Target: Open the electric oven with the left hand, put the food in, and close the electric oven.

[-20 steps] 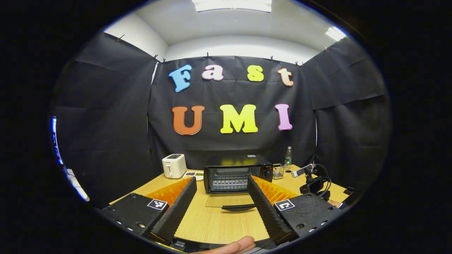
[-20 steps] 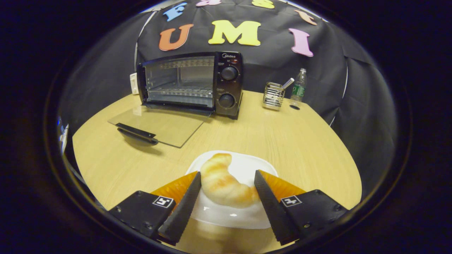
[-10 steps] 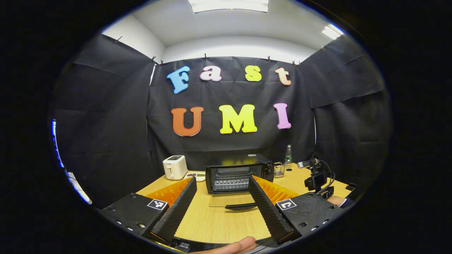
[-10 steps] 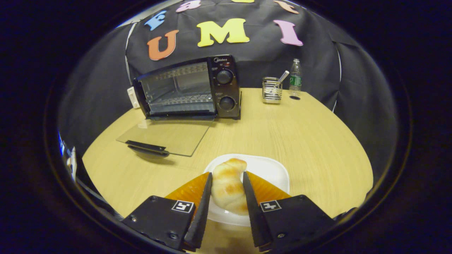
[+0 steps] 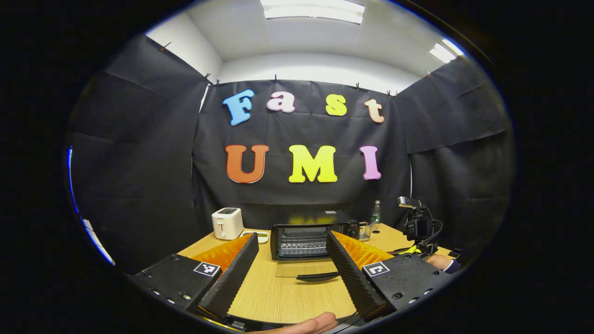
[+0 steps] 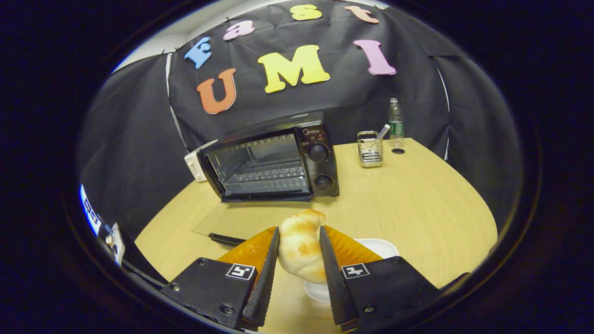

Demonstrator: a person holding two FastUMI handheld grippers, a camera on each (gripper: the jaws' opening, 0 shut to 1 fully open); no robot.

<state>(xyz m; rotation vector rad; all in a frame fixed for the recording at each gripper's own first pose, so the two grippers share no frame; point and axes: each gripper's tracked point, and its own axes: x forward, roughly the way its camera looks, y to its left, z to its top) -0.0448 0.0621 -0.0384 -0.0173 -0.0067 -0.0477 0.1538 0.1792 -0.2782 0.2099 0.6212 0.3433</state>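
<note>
Gripping croissant [image 6: 300, 246] in right gripper [image 6: 298, 273], oven [image 6: 274, 164] door down

Evenly lit booth under overhead panels, strong fisheye bending in both views.

In the left gripper view, two ceiling light panels [image 5: 312, 10] glow white and blown out; the dark cloth walls soak up light while the worktop [image 5: 287, 297] stays bright. In the right gripper view, the croissant [image 6: 300, 245] is sharp, the oven's glass door [image 6: 232, 225] faintly reflective, and straight edges curve toward the rim, where detail smears.
</note>
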